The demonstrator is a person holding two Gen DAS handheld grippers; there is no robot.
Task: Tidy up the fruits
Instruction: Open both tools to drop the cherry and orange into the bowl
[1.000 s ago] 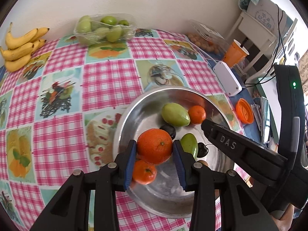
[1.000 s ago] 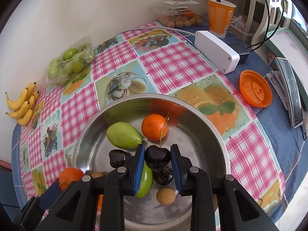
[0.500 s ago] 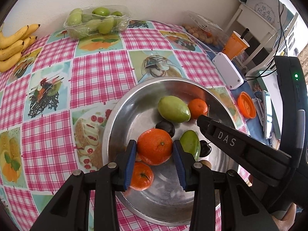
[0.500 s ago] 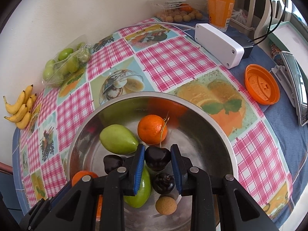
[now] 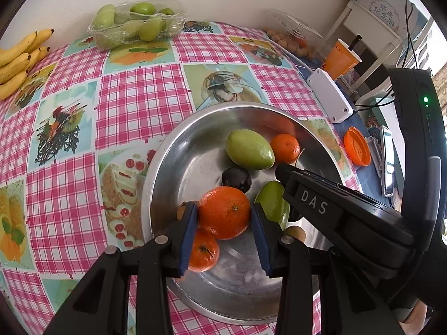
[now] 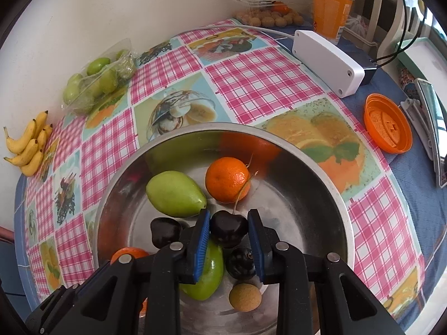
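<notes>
A steel bowl (image 5: 178, 167) (image 6: 321, 184) holds mixed fruit on the checked tablecloth. My left gripper (image 5: 225, 215) is shut on a large orange mandarin (image 5: 223, 212) held above the bowl. Under it lie a smaller mandarin (image 5: 202, 254), a dark cherry (image 5: 236, 179), a green mango (image 5: 248, 149) and another mandarin (image 5: 285, 148). My right gripper (image 6: 228, 230) is shut on a dark cherry (image 6: 228, 228) with a thin stem. Below it sit a second green mango (image 6: 208, 276), another dark cherry (image 6: 240, 262), a tan longan (image 6: 245, 297), a green mango (image 6: 174, 194) and a mandarin (image 6: 226, 179).
Bananas (image 5: 19, 61) (image 6: 29, 148) lie at the far left. A clear tray of green fruit (image 5: 137, 23) (image 6: 96, 82) stands by the wall. A box of longans (image 6: 265, 11), an orange cup (image 6: 331, 14), a white power box (image 6: 327, 61) and an orange lid (image 6: 387, 122) sit to the right.
Both grippers keep their fruit and stay almost still over the bowl. The left view has tipped slightly, so the bowl and table sit lower and nearer in its frame.
</notes>
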